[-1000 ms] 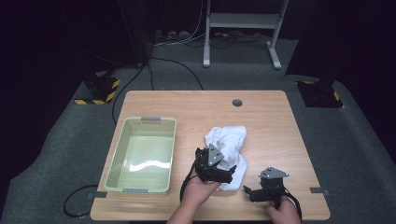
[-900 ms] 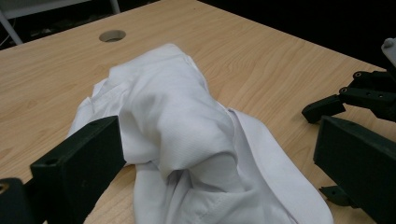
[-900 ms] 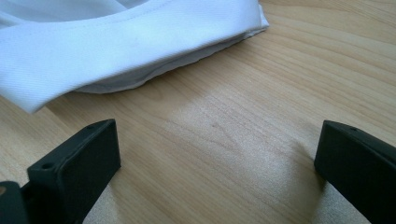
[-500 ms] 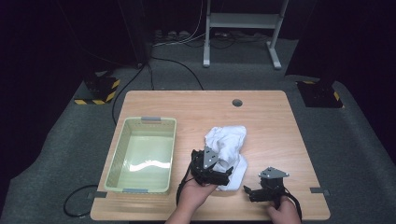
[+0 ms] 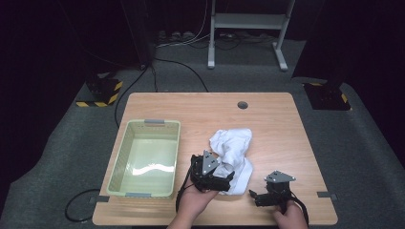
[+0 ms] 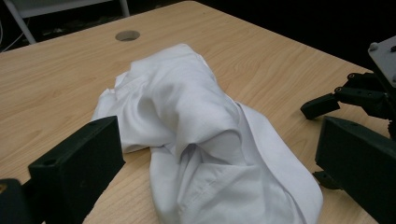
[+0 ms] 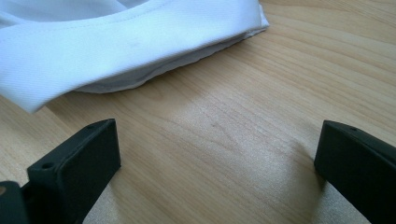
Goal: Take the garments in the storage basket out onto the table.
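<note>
We see a crumpled white cloth garment (image 5: 234,152) lying in a heap on the light wooden worktop (image 5: 277,119), right of its middle and toward the near edge. Left of it, apart from the cloth, sits a pale green rectangular plastic basket (image 5: 119,162) with nothing visible inside. A small round hole (image 5: 242,104) is cut into the worktop near its far edge.

The left gripper (image 5: 224,177) is held in a hand (image 5: 193,202) at the near left side of the cloth. In the left gripper view its jaws are spread wide, one to each side of the bunched white fabric (image 6: 205,140), which lies between them without being pinched. We cannot tell whether either jaw touches the cloth. The same view shows the round hole (image 6: 127,35) beyond the heap and the other gripper (image 6: 355,93) at the right edge.

The right gripper (image 5: 253,195) rests low near the worktop's near right corner, held by the other hand (image 5: 289,219), just beside the cloth's near edge. In the right gripper view its jaws are also spread wide over bare wood (image 7: 224,140), and a folded, stitched hem of the cloth (image 7: 121,46) lies ahead of them, untouched.

A black cable (image 5: 81,210) loops on the grey floor by the near left corner.
</note>
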Demonstrator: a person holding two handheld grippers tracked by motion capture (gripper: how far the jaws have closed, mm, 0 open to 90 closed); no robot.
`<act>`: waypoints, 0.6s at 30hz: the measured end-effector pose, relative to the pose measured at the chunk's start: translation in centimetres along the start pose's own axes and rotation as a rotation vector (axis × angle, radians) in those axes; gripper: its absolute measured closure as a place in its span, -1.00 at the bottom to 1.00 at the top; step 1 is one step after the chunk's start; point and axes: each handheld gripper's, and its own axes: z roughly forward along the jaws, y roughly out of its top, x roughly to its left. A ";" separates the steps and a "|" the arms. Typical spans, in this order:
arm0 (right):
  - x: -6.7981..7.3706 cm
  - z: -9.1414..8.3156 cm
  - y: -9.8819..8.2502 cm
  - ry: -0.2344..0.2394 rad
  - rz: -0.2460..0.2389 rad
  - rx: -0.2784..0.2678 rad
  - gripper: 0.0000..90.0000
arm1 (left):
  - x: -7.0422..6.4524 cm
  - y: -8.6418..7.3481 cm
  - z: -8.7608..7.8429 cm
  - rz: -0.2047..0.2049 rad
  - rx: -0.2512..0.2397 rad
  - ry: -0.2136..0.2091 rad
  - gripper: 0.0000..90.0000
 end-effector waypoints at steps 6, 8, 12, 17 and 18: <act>0.0 0.0 0.0 0.000 0.000 0.000 -1.00 | 0.1 -0.3 -0.6 0.005 -0.007 0.013 -0.99; 0.0 0.0 0.0 0.000 0.001 0.000 -1.00 | 0.1 -0.5 -0.7 0.002 -0.008 0.016 -0.99; 0.0 0.0 0.0 0.000 0.000 0.000 -1.00 | 0.1 -1.2 -1.0 -0.003 -0.006 0.019 -0.99; 0.0 0.0 0.0 0.000 0.000 0.000 -1.00 | -0.1 -2.4 -1.2 0.018 -0.005 0.017 -0.99; 0.0 0.0 0.0 0.000 0.000 0.000 -1.00 | -0.1 -2.6 -1.2 0.018 -0.001 0.017 -0.99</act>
